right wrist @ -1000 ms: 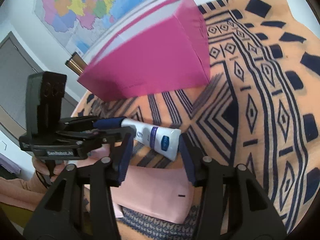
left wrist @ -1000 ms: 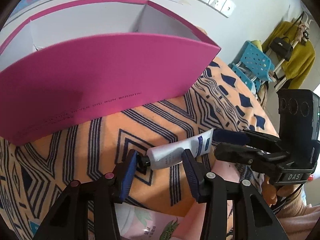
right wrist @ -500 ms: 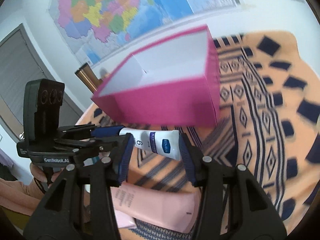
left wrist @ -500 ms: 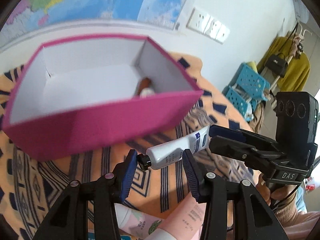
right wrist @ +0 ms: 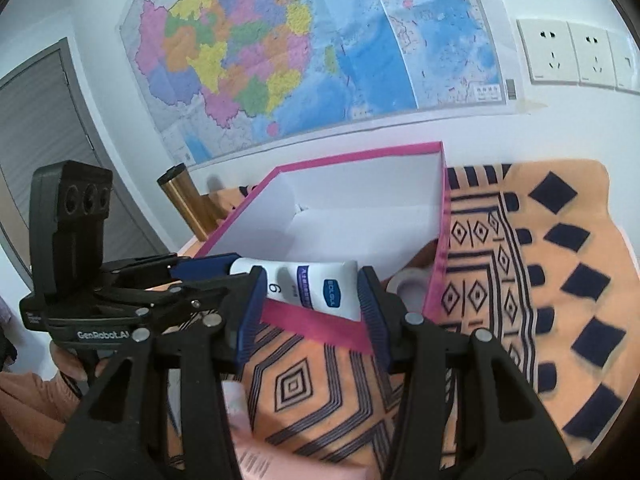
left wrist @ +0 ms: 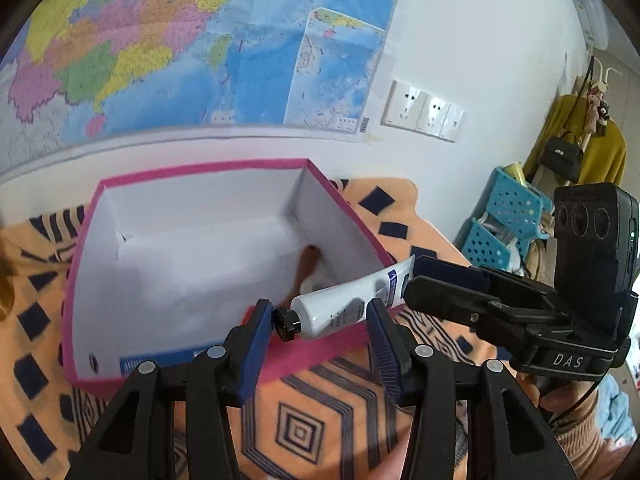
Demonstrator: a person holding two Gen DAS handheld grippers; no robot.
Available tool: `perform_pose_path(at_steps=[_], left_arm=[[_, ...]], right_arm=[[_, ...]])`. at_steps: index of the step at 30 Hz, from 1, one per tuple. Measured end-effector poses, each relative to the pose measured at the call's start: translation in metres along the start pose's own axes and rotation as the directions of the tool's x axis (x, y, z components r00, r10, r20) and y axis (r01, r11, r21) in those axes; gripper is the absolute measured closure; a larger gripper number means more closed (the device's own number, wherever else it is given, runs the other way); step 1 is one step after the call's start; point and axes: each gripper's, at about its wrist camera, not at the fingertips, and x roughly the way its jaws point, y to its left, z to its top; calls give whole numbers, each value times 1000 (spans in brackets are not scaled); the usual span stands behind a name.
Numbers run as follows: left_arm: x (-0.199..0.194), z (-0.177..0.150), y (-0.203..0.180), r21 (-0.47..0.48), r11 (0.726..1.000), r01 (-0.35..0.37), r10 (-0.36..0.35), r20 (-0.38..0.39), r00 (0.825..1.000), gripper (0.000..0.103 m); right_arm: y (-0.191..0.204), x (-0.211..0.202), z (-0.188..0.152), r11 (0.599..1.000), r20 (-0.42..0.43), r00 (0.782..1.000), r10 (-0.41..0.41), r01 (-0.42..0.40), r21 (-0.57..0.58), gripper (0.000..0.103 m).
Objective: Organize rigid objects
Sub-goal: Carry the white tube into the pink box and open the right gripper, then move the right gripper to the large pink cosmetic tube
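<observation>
A white tube (left wrist: 340,308) with a black cap and a blue label hangs in the air, held at both ends. My left gripper (left wrist: 320,320) has the cap end between its blue pads, and its jaws are opening slightly. My right gripper (right wrist: 312,296) is shut on the tube (right wrist: 320,288) at its flat end. The tube hovers over the near wall of an open pink box (left wrist: 200,170) with a white inside. In the right wrist view the box (right wrist: 360,156) stands just behind the tube. A brownish item and a white round one (left wrist: 316,272) lie in its far right corner.
An orange cloth with dark blue patterns (right wrist: 540,280) covers the table. A gold cylinder (right wrist: 188,200) stands left of the box by the wall. Pink packets (right wrist: 240,408) lie below my right gripper. Blue crates (left wrist: 504,216) and hung clothes stand off the table's right.
Both grippers have risen together with the tube, from just above the cloth to the height of the box's rim. The box's white inside has come into view.
</observation>
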Motion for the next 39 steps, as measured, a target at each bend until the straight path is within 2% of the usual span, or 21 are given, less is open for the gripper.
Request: perform_pose_path(at_steps=[6,12,23,27,33,39], left_arm=[[23,11,8,-8,1000,-14,13,-35,999,55],[48,6,21,-48,999,-6,1,-97,995,55],[63,4,25,-69,998,1,-11,-142,990,55],[45,0,27,-65,998,-4,-2,-99,995,52],[-10,-20,26,-24,998,56,-56,-1,998,39],[-35,-65,16,31,996,79,-78,-21,997,38]], right_arm=[[-13,21,8,1000,-34,999,-26,26,17,53],[-26,36,5,998,-75,997,-33,37,45,53],[-28,42,3,996,-96,992,-79,83,39,53],[-22,30,2,995,-67,994,-91,92,24,53],[-14,-5,-12,1000,-38,999,1,-1,21,52],[-12,-19,-51,998,-116,992,58,-54,36,50]])
